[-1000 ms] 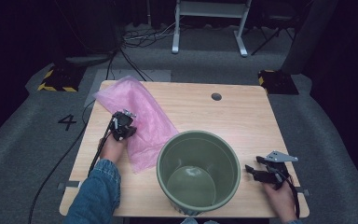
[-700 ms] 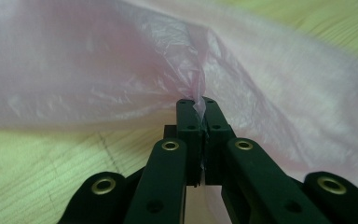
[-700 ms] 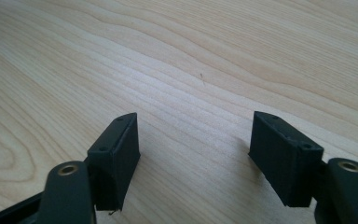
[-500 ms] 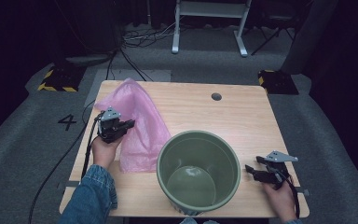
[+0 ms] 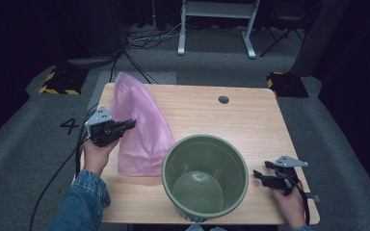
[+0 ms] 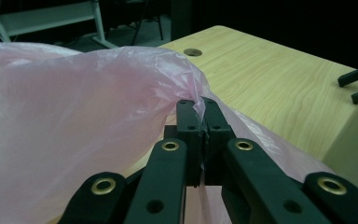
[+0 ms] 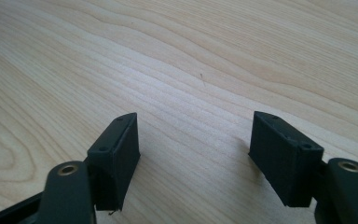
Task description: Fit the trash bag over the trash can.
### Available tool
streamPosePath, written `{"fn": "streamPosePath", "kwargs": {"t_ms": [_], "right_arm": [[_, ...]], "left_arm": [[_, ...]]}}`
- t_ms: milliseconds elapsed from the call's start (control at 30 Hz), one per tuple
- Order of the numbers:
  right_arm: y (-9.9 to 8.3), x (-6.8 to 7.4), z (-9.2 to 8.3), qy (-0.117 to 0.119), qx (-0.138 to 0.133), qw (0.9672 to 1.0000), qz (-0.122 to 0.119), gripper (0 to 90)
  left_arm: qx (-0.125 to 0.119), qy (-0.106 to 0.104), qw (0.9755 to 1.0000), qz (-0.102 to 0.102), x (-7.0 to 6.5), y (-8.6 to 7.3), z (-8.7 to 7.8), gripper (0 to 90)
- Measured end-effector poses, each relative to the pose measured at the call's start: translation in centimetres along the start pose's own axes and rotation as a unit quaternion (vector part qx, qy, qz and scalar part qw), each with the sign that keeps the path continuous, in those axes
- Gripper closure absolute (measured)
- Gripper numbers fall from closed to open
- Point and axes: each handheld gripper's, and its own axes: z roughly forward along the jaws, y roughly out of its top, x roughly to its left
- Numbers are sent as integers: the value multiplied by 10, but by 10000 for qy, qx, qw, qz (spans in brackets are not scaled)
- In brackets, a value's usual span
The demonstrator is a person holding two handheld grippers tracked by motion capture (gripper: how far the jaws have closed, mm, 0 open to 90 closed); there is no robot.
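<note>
A pink plastic bag point(image 5: 137, 122) stands pulled up into a peak on the left half of the wooden table point(image 5: 212, 115). My left gripper point(image 5: 130, 124) is shut on a fold of the bag point(image 6: 74, 121), above the table's left side; the film is pinched between its fingertips point(image 6: 186, 109). A green bucket point(image 5: 204, 175) stands upright near the front edge, its inside bare. Right of the bucket, my right gripper point(image 5: 262, 172) rests low at the table's front right corner. Its jaws stand open over bare wood point(image 7: 191, 93), with nothing between them point(image 7: 193, 154).
A round cable hole point(image 5: 223, 99) lies in the table's far middle. Black cables trail from the left gripper off the left edge. Behind the table are a white stand's legs point(image 5: 217, 24) and black-and-yellow floor blocks point(image 5: 58, 82).
My left gripper has risen and drawn back to the left, lifting the pink bag from a flat heap into a tall peak. The right gripper and the bucket have stayed still.
</note>
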Motion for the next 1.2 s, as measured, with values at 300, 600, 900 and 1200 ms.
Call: {"fn": "streamPosePath", "kwargs": {"t_ms": [300, 600, 900, 1200], "right_arm": [[0, 0, 0, 1, 0, 10000, 1, 327], [0, 0, 0, 0, 1, 10000, 1, 327], [0, 0, 0, -1, 0, 10000, 0, 327], [0, 0, 0, -1, 1, 10000, 0, 327]], "left_arm": [[-148, -139, 9996, 202, -2, 21, -26, 884], [-284, -187, 9988, 353, -4, 46, -47, 884], [-359, -449, 9970, 527, -4, 68, -68, 884], [-484, -818, 9941, 521, 0, 76, -79, 885]]}}
